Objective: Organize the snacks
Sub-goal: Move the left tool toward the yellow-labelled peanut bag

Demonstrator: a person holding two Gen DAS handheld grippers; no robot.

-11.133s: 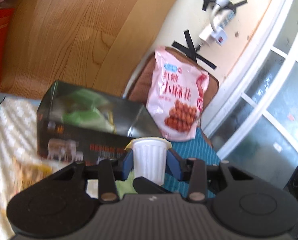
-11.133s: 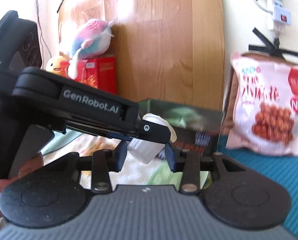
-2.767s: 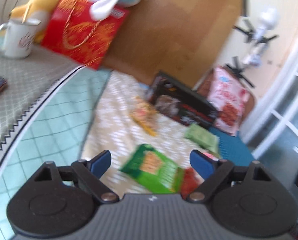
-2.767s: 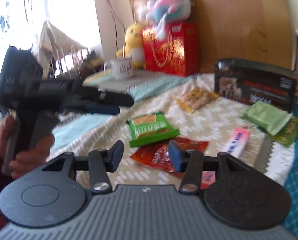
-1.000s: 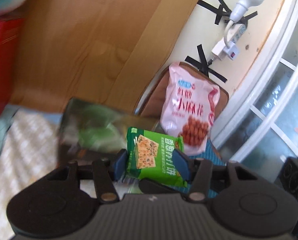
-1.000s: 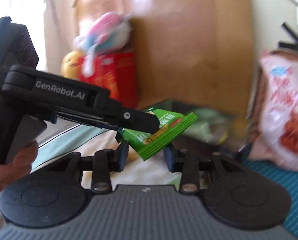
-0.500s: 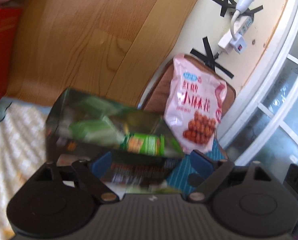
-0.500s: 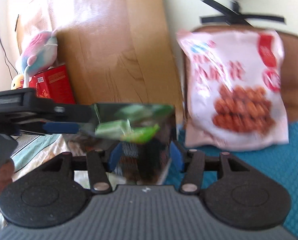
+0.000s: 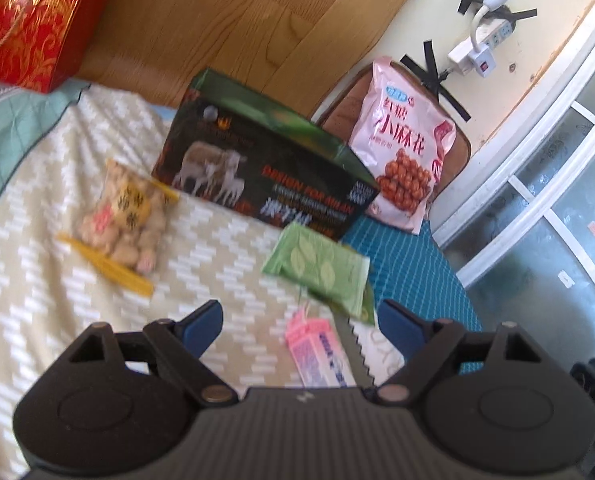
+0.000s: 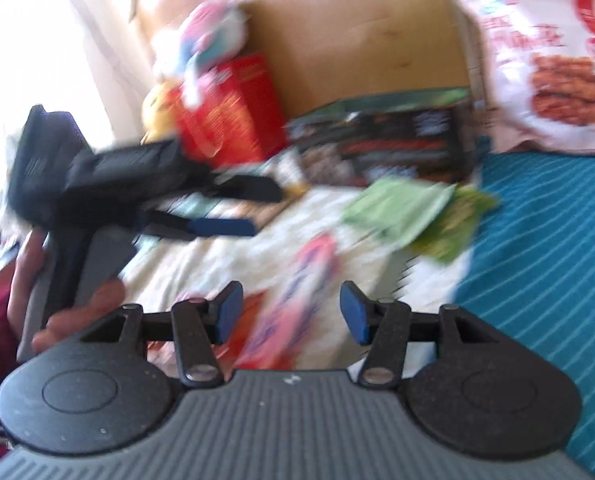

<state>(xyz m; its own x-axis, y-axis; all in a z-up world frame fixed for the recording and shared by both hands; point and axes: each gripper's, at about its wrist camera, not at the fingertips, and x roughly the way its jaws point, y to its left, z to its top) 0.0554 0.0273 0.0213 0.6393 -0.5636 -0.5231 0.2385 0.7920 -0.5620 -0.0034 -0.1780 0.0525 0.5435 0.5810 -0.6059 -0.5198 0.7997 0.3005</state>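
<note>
Left gripper point(image 9: 299, 322) spread wide, blue pads bare, nothing between them, nothing touched; hung above cream zigzag-woven cloth point(image 9: 37, 280). Right gripper point(image 10: 291, 314) about half spread, likewise empty, poised over a flat pink rectangular packet point(image 10: 297, 292), contact not evident; view heavily blurred. Pink packet also seen low between the left fingers, glossy film, lying flat on the cloth near its sawtooth edge. Just beyond it, a pale green matte pouch with leaf print point(image 9: 317, 266), overlapping a darker green crinkled wrapper point(image 9: 367, 308). Farther left, a clear plastic bag of lumpy beige biscuits with yellow trim point(image 9: 125, 216), lying apart on the cloth. Behind, a dark rectangular open-topped cardboard box with animal print and red lettering point(image 9: 265, 184), green inside wall showing, contents not visible. Pink glossy pillow bag with round brown snacks pictured point(image 9: 407, 168) leaning upright against a brown cushion, on teal striped fabric point(image 9: 413, 264). Red gold-patterned gift bag point(image 9: 25, 20) at far left against wooden panel.
</note>
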